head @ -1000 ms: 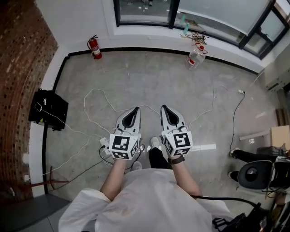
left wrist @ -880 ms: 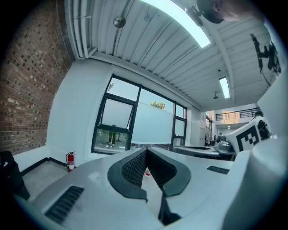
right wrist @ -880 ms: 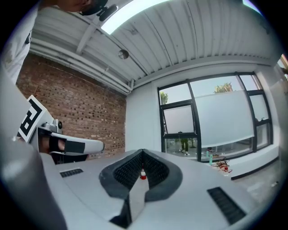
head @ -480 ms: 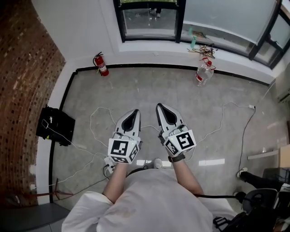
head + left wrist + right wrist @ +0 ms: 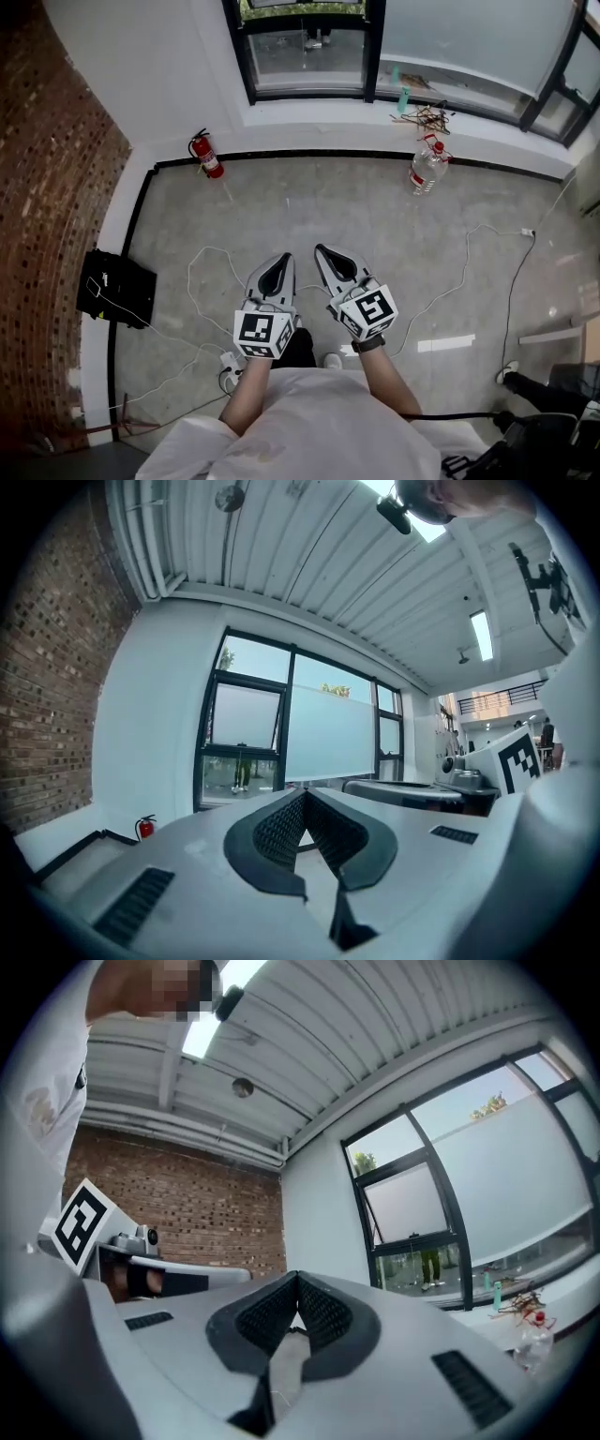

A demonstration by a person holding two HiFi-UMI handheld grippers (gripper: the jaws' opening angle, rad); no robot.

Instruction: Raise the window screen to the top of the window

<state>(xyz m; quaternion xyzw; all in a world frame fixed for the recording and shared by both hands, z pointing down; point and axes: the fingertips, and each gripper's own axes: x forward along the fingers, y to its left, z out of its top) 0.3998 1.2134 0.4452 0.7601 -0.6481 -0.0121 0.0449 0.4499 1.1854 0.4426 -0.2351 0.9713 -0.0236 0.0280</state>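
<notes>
Window (image 5: pixel 306 58) looms nearer; left gripper (image 5: pixel 283 257) and right gripper (image 5: pixel 318 248) stay closed, empty.

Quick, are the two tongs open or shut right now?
Left tongs: closed, holding nothing.
Right tongs: closed, holding nothing.

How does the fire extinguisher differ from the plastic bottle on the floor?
The fire extinguisher is red and opaque; the plastic bottle is clear with red at its top. The fire extinguisher stands at the white wall left of the window, near the brick wall; the plastic bottle stands further right, below the tangle of wires on the sill. Both stand on the grey floor at the foot of the wall.
</notes>
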